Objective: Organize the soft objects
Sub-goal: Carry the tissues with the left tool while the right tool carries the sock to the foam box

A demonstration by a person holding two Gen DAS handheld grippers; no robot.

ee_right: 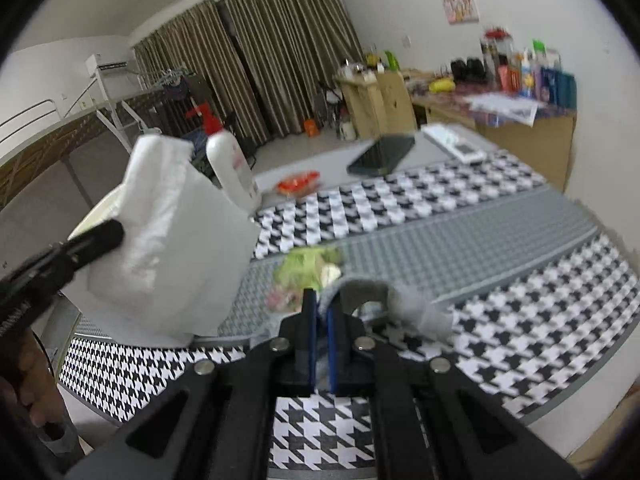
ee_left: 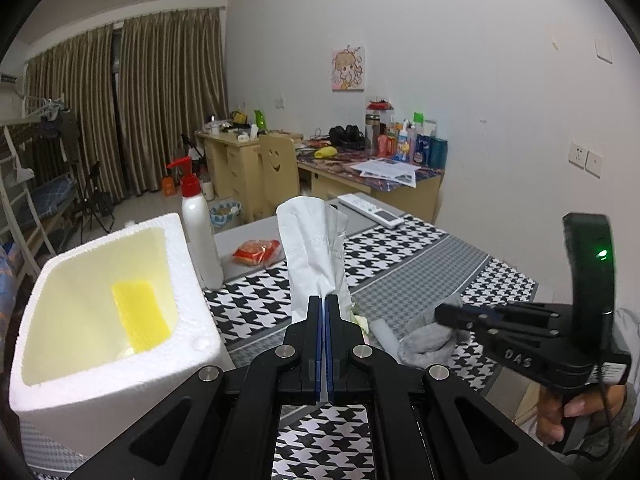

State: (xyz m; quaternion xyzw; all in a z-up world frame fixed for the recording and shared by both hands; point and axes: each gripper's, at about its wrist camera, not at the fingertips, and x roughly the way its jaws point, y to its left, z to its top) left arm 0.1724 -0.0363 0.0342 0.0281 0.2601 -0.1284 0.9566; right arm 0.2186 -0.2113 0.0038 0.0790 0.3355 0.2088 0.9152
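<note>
Now we pinch a crumpled white bag [ee_left: 316, 248] upright in our left gripper [ee_left: 324, 304], beside the foam box [ee_left: 120, 312]; our right gripper [ee_right: 320, 300] clamps a limp grey sock [ee_right: 408, 304] above the table [ee_right: 480, 240].

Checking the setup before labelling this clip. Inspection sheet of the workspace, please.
Surface: table under a black-and-white checked cloth with grey bands.
Job's things: white plastic bag; grey sock; foam box with a yellow sponge inside; green-and-pink soft bundle, blurred.
Clutter: white pump bottle, red snack packet, remote, dark phone.
Grippers: left gripper shut on the bag; right gripper shut on the sock.
Cables: thin black lead by the right hand.
Surroundings: cluttered desks, curtains, bunk bed.
</note>
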